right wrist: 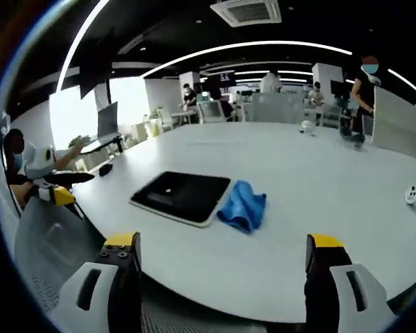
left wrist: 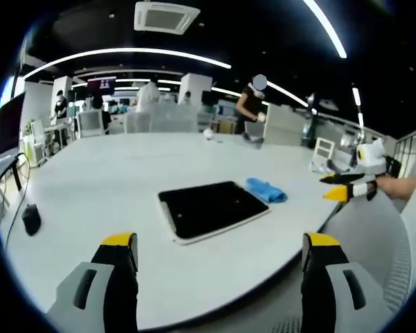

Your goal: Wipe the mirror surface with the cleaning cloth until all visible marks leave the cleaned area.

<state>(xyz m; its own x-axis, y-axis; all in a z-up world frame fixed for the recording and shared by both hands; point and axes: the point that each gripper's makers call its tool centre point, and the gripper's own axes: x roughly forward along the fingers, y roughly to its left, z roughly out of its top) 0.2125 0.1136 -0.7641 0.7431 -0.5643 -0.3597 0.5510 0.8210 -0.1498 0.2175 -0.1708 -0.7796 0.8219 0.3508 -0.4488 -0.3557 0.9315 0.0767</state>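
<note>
Mirror (left wrist: 213, 210) lies flat on the white table (left wrist: 111, 187), dark and glossy, with the blue cleaning cloth (left wrist: 266, 190) crumpled just beside one edge, seemingly touching it. Your left gripper (left wrist: 220, 258) hangs at the table's near edge, jaws spread wide, holding nothing. Your right gripper (right wrist: 222, 258) also gapes empty, short of the cloth (right wrist: 243, 206) and mirror (right wrist: 182, 195). A small dark object (left wrist: 31, 219) sits well apart.

Mirror (right wrist: 180, 196) flat on table (right wrist: 319, 201), cloth (right wrist: 243, 206) touching its edge

The white table (right wrist: 319, 208) carries a mirror (right wrist: 182, 196) and blue cloth (right wrist: 243, 206).
</note>
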